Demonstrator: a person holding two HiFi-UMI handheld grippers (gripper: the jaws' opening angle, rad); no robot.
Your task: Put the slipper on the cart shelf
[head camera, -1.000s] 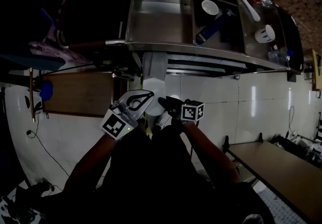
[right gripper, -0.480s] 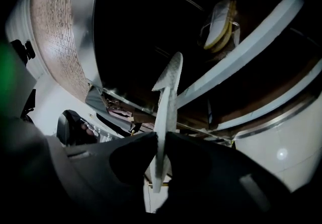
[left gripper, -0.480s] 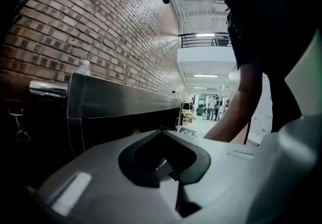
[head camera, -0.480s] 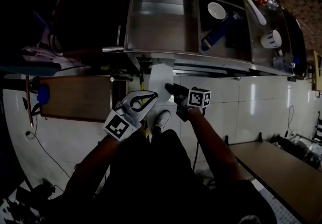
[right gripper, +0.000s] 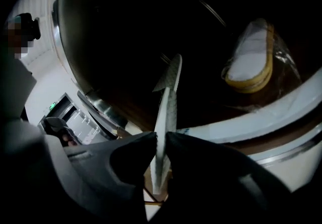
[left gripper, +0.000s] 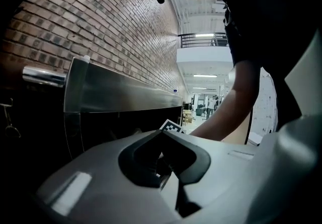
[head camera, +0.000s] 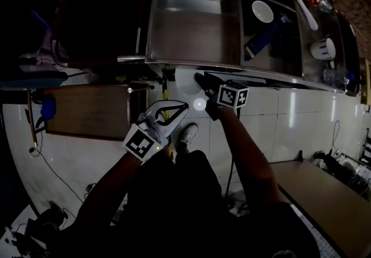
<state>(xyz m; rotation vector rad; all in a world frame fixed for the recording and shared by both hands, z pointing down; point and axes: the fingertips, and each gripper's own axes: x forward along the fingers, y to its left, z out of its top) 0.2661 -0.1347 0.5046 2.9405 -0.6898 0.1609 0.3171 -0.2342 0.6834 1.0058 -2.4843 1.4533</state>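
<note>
Slipper (right gripper: 168, 87), pinched in right tongs (right gripper: 161, 140), carried forward; lower shelf of cart (head camera: 191, 25) now just ahead, placement near. Left tongs (left gripper: 162, 135) closed, empty.

1. You are holding the right gripper (head camera: 201, 81) out ahead of you, with your right arm (head camera: 243, 146) reaching well forward and the gripper tilting slightly downward.
2. Its jaws are pinching the thin white edge of the slipper (right gripper: 164, 112), with the pads pressing on it from both sides.
3. You are carrying the left gripper (head camera: 177, 109) nearer your body, beside the right forearm, with your left arm (head camera: 110, 184) bending at the elbow.
4. Its jaws are meeting at the tips, seemingly with nothing between them, though the view is dim.
</note>
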